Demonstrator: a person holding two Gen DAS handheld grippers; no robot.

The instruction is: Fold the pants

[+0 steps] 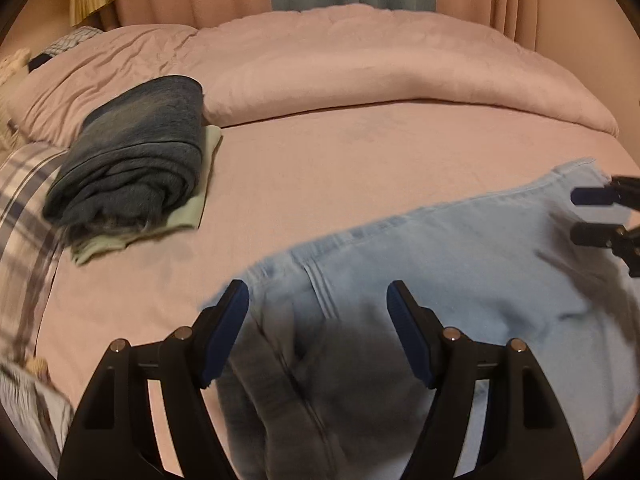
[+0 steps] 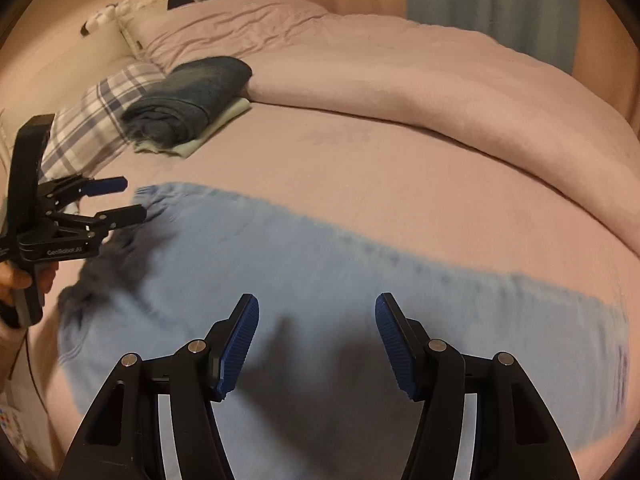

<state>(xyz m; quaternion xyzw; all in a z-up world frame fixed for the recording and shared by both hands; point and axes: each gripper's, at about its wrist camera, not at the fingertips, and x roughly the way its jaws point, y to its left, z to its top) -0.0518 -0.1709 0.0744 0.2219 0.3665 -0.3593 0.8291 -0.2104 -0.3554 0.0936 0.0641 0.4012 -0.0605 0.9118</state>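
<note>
Light blue pants [image 1: 460,260] lie spread flat across the pink bed sheet [image 1: 320,168], blurred in both views. My left gripper [image 1: 317,286] hovers over their left end, open, nothing between its blue pads. The right wrist view shows it from the side [image 2: 134,198], jaws apart by the pants' left edge, with a hand [image 2: 16,280] on its handle. My right gripper [image 2: 317,300] stands open above the middle of the pants [image 2: 320,264], holding nothing. Its two fingers show at the right edge of the left wrist view [image 1: 580,216], near the pants' far corner.
A folded dark blue garment [image 1: 136,160] rests on a folded pale green one [image 1: 200,208] at the back left. Beside them lies a plaid pillow [image 1: 24,200]. A bunched pink duvet [image 1: 360,72] runs along the far side, with curtains behind it.
</note>
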